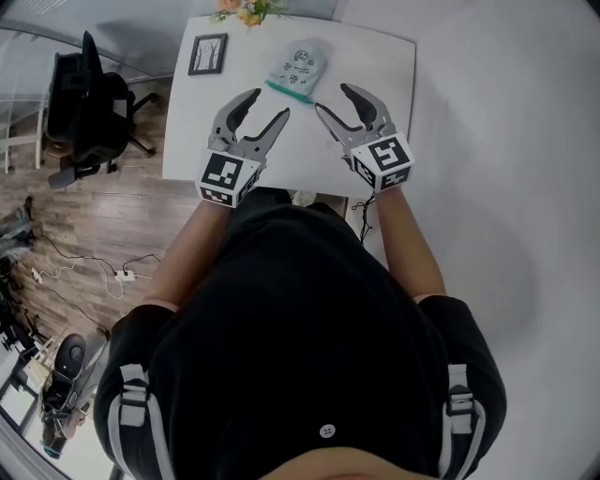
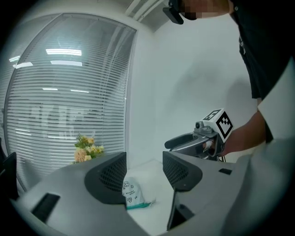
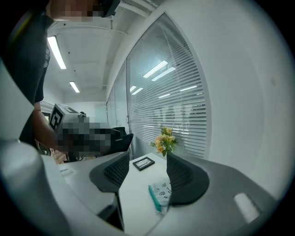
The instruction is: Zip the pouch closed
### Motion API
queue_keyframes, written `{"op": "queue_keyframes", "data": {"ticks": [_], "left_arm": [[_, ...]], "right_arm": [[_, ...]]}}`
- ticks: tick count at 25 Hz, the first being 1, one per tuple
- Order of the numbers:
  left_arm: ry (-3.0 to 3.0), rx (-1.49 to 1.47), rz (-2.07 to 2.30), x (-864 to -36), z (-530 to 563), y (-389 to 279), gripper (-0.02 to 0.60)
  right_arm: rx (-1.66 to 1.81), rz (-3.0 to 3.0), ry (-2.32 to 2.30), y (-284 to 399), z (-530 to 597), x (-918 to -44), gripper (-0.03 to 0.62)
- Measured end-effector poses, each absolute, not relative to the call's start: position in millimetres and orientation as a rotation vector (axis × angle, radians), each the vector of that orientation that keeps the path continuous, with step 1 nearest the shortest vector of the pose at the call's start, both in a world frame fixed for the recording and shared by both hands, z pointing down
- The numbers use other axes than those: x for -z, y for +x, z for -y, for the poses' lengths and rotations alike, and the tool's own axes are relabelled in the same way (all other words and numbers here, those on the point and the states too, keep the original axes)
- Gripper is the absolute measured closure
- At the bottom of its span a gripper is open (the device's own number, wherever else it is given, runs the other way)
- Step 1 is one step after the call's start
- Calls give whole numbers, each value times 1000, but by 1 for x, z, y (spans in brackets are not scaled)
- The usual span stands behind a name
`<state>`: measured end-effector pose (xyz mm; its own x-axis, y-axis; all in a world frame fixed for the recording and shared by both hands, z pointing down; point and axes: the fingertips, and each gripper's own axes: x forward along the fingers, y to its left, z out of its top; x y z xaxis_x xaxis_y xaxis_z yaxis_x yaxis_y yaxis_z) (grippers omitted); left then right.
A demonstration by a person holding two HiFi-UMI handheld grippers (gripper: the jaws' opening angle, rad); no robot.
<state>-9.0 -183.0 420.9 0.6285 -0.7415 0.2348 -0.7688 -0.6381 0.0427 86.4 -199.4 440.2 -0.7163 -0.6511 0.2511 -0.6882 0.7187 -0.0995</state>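
— Head view, then: where's the pouch (image 1: 298, 67) lying?
— Flat on the white table (image 1: 384, 66), towards the far edge, with its green zip strip (image 1: 286, 91) on the near side. Both tools hang just short of it, and neither touches it.
— And the left gripper (image 1: 270, 103)?
— Near the pouch and a little to its left, jaws spread wide with nothing in them. In the left gripper view the pouch (image 2: 131, 193) shows on the table through the gap between the jaws, out beyond them.
— The right gripper (image 1: 333, 98)?
— Same story on the right: jaws well apart and empty, one tip near the right end of the zip strip. In the right gripper view the pouch (image 3: 162, 192) lies just past the right-hand jaw, partly behind it.
— Anything else up there?
— A black picture frame (image 1: 208, 53) at the far left corner, a bunch of flowers (image 1: 246, 9) at the far edge, and an office chair (image 1: 89, 103) on the wood floor off to the left
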Motion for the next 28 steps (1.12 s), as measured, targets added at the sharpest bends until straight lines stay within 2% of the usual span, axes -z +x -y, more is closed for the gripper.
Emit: {"op": "queue_keyframes", "data": {"ticks": [15,28], "left_arm": [[2586,-521,1091,-528,232,3,350],[2489,-762,920,-616,234,22,374]], "right_arm": [[-419,2523,994,94,247,-546,336],[-501,2339,820,90,247,-638,384]]}}
